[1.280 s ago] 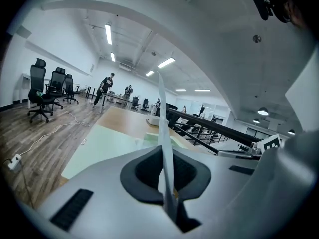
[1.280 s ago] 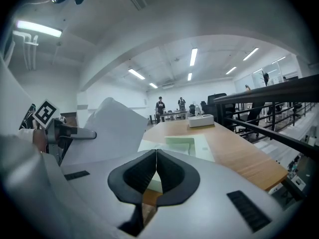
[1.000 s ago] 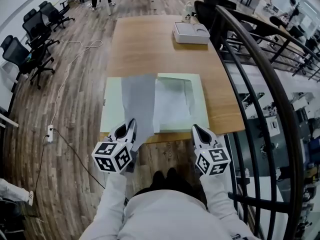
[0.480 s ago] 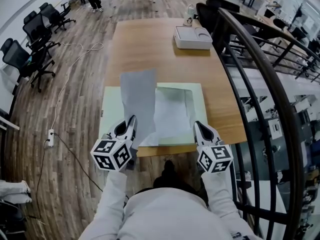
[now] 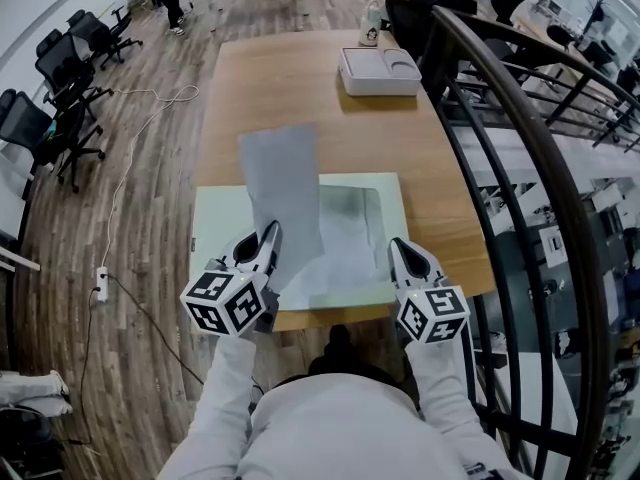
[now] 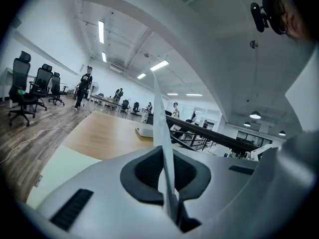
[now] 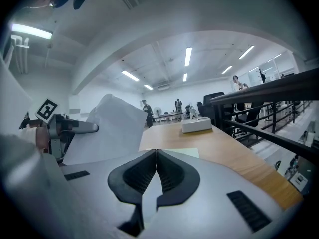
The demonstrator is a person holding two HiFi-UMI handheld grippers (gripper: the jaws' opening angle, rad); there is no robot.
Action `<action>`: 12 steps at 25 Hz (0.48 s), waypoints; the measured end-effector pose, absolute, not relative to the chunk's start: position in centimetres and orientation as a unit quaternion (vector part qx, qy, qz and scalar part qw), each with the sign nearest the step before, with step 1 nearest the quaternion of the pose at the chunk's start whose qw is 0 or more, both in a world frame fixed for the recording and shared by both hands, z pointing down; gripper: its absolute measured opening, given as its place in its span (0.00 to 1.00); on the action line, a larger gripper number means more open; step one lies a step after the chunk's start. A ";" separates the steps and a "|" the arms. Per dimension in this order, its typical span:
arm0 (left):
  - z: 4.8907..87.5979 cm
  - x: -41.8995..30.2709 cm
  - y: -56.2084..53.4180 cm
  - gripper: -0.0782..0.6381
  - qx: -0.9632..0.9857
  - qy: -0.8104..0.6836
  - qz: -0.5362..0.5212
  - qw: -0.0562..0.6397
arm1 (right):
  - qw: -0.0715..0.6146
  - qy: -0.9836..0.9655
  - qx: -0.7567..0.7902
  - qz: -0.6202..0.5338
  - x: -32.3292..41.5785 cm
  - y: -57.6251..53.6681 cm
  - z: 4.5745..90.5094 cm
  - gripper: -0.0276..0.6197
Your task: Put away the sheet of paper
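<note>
Head view looks steeply down on the counter (image 5: 290,88); both gripper views sit low, facing along it toward the tray (image 5: 378,71).

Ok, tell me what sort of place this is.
Probably an open-plan office or lab: rolling chairs, a long wooden table, and ceiling strip lights over a wide wood floor.

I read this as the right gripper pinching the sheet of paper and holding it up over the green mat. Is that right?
Not quite. The left gripper is the one pinching the sheet of paper. The left gripper view shows the sheet edge-on between its closed jaws. The rest stands: the sheet is held up over the green mat.
</note>
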State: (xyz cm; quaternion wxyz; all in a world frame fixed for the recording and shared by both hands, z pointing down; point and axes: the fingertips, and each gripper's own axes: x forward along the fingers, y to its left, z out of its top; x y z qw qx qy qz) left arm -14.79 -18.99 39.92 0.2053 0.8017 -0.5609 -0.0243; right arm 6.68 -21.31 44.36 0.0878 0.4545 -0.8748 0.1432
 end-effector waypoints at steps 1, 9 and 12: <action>39.8 -14.5 -19.4 0.13 0.804 -0.556 -0.029 0.207 | 0.088 -0.874 0.455 0.144 6.8 -21.5 44.4 0.09; 41.2 -11.9 -21.5 0.13 0.827 -0.502 -0.058 0.247 | 0.089 -0.871 0.459 0.152 7.5 -22.8 44.5 0.09; 43.1 -11.1 -21.4 0.13 0.830 -0.480 -0.061 0.277 | 0.091 -0.870 0.460 0.156 7.6 -22.8 44.8 0.09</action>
